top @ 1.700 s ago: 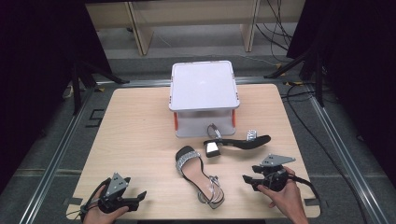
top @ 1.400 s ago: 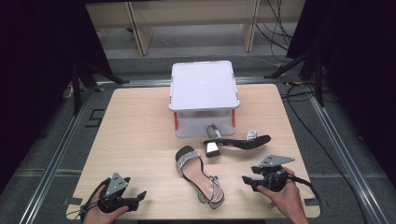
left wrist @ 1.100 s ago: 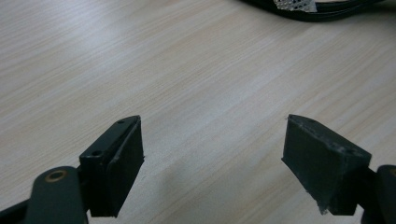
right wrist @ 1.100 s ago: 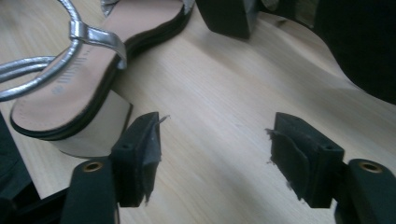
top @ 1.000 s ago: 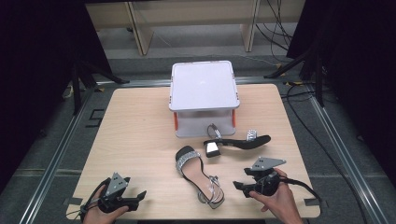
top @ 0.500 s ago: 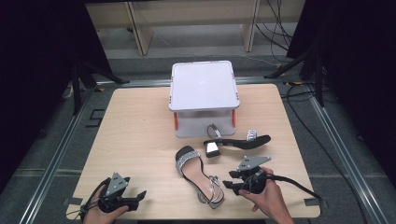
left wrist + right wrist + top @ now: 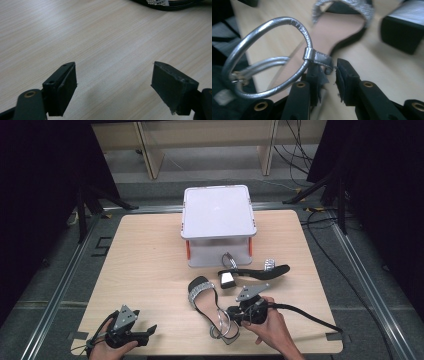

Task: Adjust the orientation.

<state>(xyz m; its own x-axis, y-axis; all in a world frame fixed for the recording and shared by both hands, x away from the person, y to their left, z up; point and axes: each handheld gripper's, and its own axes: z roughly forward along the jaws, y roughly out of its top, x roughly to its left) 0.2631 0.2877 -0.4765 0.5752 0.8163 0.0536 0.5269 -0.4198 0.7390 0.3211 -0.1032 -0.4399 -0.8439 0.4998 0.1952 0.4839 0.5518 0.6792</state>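
Right gripper view: right gripper [image 7: 329, 72] nearly closed on ankle strap [image 7: 274, 52] of near sandal [image 7: 212, 306]; left gripper [image 7: 113, 87] wide open over bare table [image 7: 105, 42].

Lab-style recording booth: light wooden table [image 7: 150, 270] on metal-rail frame [image 7: 60, 285], black curtains [image 7: 45, 175] at 9 and 3 o'clock, loose cables [image 7: 300, 140] on grey floor at 1 o'clock, wooden shelving legs [image 7: 150, 150] at 12.

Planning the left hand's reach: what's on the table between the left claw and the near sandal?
Nothing: bare tabletop separates the left claw from the near sandal, as the high view shows.
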